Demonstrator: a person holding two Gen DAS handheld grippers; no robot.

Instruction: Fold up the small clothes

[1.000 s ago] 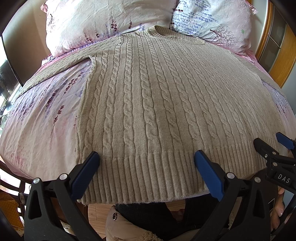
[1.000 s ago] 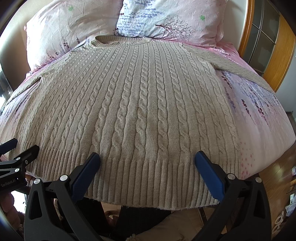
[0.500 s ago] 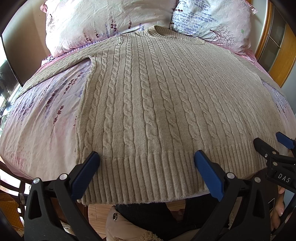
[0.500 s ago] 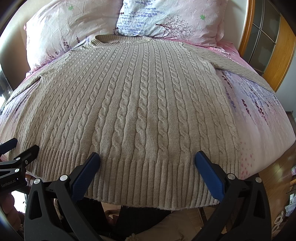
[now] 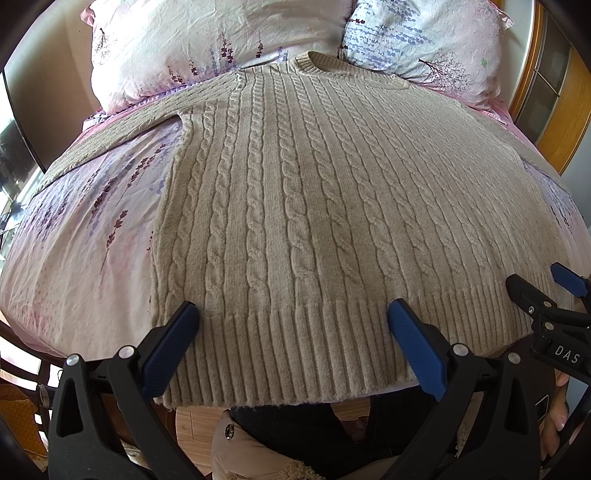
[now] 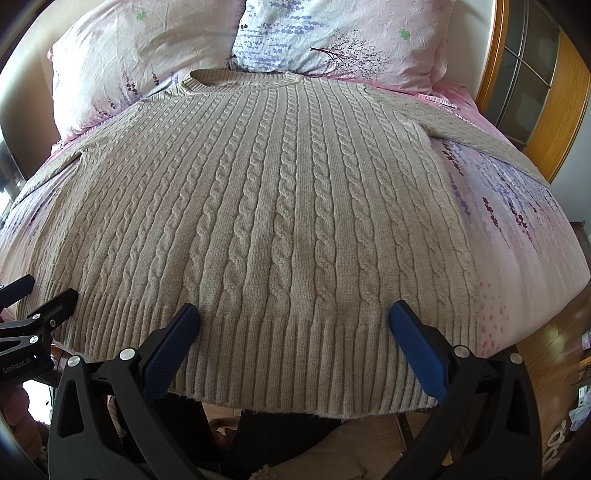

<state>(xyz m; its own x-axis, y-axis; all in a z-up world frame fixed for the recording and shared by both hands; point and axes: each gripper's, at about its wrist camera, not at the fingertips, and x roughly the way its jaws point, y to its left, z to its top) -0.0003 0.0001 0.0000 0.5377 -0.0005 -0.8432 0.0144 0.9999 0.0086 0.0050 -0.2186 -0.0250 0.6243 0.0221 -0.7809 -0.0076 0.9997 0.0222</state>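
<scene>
A beige cable-knit sweater [image 5: 314,206] [image 6: 280,206] lies flat, front up, on a bed, collar toward the pillows and ribbed hem [image 5: 295,350] hanging over the near edge. Its sleeves stretch out to both sides. My left gripper [image 5: 291,325] hovers open over the hem's left half, blue pads wide apart, nothing between them. My right gripper [image 6: 293,325] stands open over the hem's right half. Each gripper shows at the edge of the other's view: the right gripper [image 5: 546,295], the left gripper [image 6: 33,299].
The bed sheet [image 5: 81,251] is pink with a lavender print. Two pillows [image 5: 207,40] [image 6: 332,33] rest at the head. A wooden cabinet [image 6: 546,92] stands at the right. A person's legs and a hand [image 5: 557,417] are below the near edge.
</scene>
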